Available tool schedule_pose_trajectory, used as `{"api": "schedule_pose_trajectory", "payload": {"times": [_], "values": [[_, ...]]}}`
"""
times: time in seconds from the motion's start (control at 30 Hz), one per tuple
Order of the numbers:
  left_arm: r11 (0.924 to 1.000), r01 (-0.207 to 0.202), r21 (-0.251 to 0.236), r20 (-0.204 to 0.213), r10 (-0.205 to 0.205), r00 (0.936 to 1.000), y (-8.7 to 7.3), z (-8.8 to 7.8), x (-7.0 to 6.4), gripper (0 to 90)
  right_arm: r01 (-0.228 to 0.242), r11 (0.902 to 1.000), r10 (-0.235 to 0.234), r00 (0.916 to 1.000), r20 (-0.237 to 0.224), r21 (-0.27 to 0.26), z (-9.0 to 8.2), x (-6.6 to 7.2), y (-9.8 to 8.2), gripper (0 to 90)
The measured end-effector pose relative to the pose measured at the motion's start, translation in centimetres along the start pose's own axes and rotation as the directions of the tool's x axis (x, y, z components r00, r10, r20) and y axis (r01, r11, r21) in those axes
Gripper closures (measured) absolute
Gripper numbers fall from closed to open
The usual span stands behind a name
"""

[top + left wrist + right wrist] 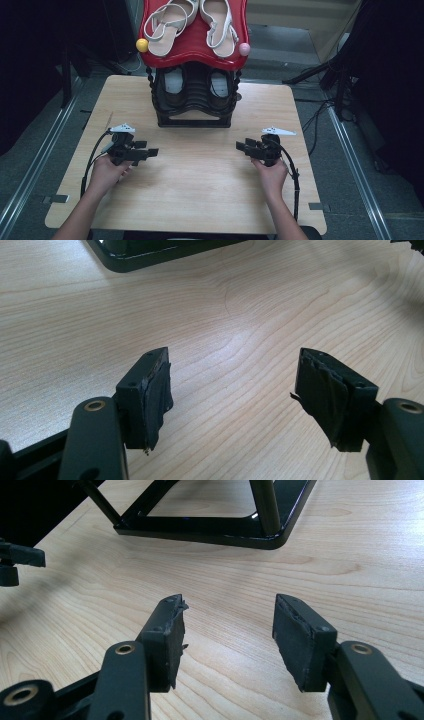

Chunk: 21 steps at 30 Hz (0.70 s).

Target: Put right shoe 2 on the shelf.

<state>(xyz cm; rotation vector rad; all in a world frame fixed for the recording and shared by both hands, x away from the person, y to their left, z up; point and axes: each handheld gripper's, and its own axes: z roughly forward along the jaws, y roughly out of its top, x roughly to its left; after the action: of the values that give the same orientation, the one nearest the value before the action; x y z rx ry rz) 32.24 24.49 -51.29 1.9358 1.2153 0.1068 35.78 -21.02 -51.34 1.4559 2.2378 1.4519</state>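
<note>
The person's forearms come in from the near edge of the wooden counter; each hand holds a tool, the left tool and the right tool pointing inward at each other, both with jaws apart and empty, resting low over bare wood; ahead of them, at the far middle of the counter, stands a black shoe rack with a dark pair on a lower tier and a red top shelf carrying a pair of white strappy sandals; the rack looks like the work in hand, so I'd say bring the tools forward together, keep the jaws wide, and close on a sandal's sole edge rather than its thin straps; no brand, label or writing can be read anywhere.
</note>
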Motion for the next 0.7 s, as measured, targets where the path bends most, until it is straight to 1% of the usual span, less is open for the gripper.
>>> {"api": "schedule_pose_trajectory", "payload": {"times": [0.43, 0.57, 0.63, 0.7], "values": [[1.0, 0.0, 0.004, 0.0, 0.0, 1.0, 0.0, 0.02, 0.07, 29.7, 0.001, 1.0, -0.001, 1.0, 0.006, -0.006, -0.12, -0.06, 0.04, 46.0], [0.9999, 0.009, 0.005, -0.004, -0.009, 0.9999, -0.01, 0.12, 0.11, 26.8, 0.001, 1.0, -0.001, 1.0, 0.009, -0.005, -0.11, -0.09, 0.04, 43.7], [1.0, 0.006, 0.001, -0.017, -0.006, 0.9998, -0.06, 0.23, 0.07, 26.1, 0.009, 1.0, -0.009, 0.9998, 0.018, -0.002, 0.05, -0.07, 0.01, 39.7], [1.0, -0.002, 0.006, -0.024, 0.002, 0.9997, -0.1, 0.41, 0.03, 25.2, 0.042, 0.9991, -0.042, 0.9982, 0.044, 0.006, 0.37, 0.05, -0.13, 36.1]]}}
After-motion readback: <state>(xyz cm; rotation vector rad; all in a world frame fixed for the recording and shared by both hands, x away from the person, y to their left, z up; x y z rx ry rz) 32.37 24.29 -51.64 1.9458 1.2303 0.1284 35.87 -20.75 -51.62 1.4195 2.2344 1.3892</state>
